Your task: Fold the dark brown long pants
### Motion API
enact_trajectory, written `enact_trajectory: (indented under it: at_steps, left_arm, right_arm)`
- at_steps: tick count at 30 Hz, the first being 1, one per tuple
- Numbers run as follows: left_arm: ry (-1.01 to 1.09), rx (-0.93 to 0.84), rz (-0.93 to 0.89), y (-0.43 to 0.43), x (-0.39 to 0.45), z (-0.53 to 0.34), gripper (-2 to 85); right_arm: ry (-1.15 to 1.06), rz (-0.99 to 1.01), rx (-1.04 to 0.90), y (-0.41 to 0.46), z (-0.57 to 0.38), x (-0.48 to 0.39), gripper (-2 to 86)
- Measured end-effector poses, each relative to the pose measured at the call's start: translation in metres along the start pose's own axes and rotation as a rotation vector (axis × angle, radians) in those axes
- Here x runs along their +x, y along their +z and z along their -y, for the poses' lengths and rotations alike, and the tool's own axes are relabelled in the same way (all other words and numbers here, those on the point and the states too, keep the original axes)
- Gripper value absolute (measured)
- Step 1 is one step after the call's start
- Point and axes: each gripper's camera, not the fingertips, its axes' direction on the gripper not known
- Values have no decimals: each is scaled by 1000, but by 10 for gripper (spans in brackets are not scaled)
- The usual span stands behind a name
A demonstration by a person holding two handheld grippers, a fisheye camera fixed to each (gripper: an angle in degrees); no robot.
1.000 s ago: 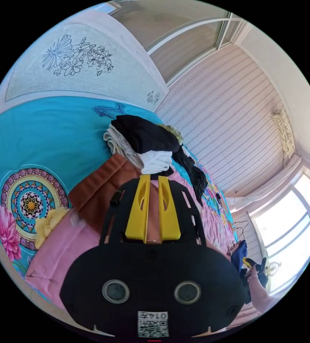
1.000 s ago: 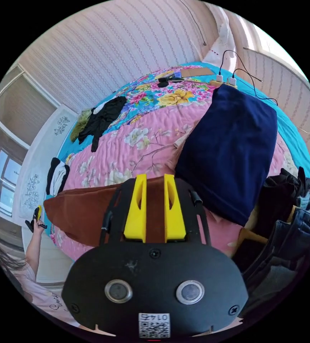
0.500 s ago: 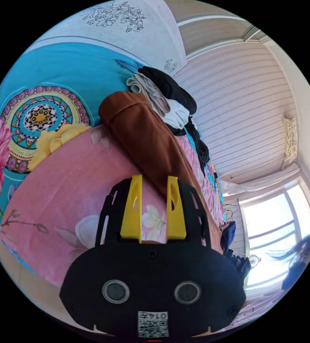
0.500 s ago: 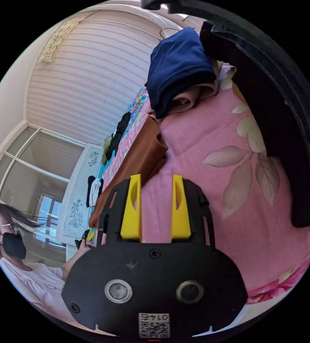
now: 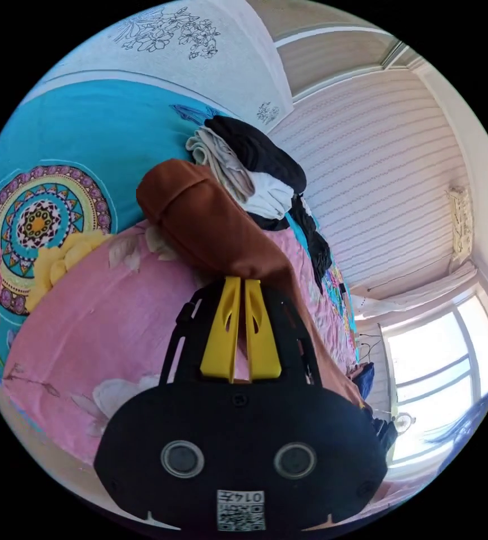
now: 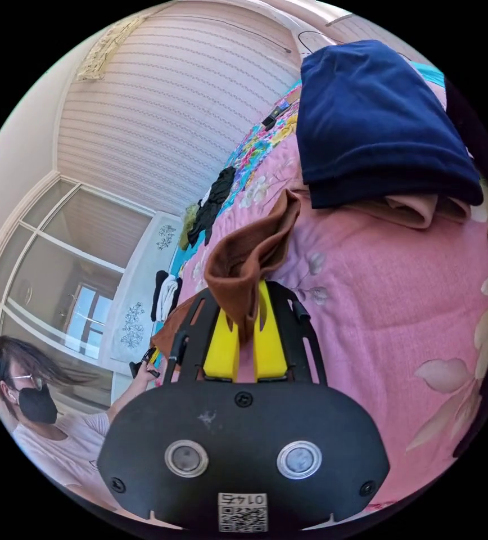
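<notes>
Pants: the brown pants (image 5: 210,225) lie in a long folded strip on the pink quilt (image 5: 86,326) of the bed, running from a rounded end near the clothes pile (image 5: 249,169) toward the person's right side.
Left claw: the left claw (image 5: 238,287) has its yellow jaws drawn nearly together at the near edge of the strip; half a second ago they stood apart over bare quilt beside the cloth. Whether cloth lies between them I cannot tell, since the tips meet right at the fabric edge.
Right claw: the right claw (image 6: 248,315) has both jaws pressed on the other end of the pants (image 6: 249,259), with a bunch of brown cloth standing up out of the jaws. Half a second ago those jaws were wide and empty, the cloth just beside them.
Nearby: a navy garment (image 6: 379,129) sits folded on a tan one, near the held end but apart from it.
Person: a sleeve and hand (image 6: 143,368) show at the far end of the strip in the right gripper view.
Meaning: both ends now look taken up, so the next fold, probably bringing one end over to the other, seems ready to begin. The left grip is the doubtful one; if it caught only an edge, that end may slip on lifting.
</notes>
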Motion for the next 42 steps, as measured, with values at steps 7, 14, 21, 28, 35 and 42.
enact_trajectory:
  at_steps: [7,14,21,28,35,42]
  left_arm:
    - [61,-60,-38,-41,8,-50,-10]
    - [79,-211,11,-76,2,-159,-9]
    - [443,-261,555,-95,50,-237,15]
    - [1174,-312,578,19,210,-262,66]
    - [1478,-491,446,203,302,-293,84]
    - [1427,-674,428,283,300,-335,34]
  right_arm:
    - [-93,-34,-122,-16,-9,-49,13]
    - [-43,-137,-240,-43,-44,-77,35]
    - [-115,-716,-373,-33,-93,-119,75]
    - [-737,-735,-448,69,-72,-266,88]
    - [-1024,-439,-665,247,-36,-359,116]
    - [-956,-353,-774,316,-28,-369,29]
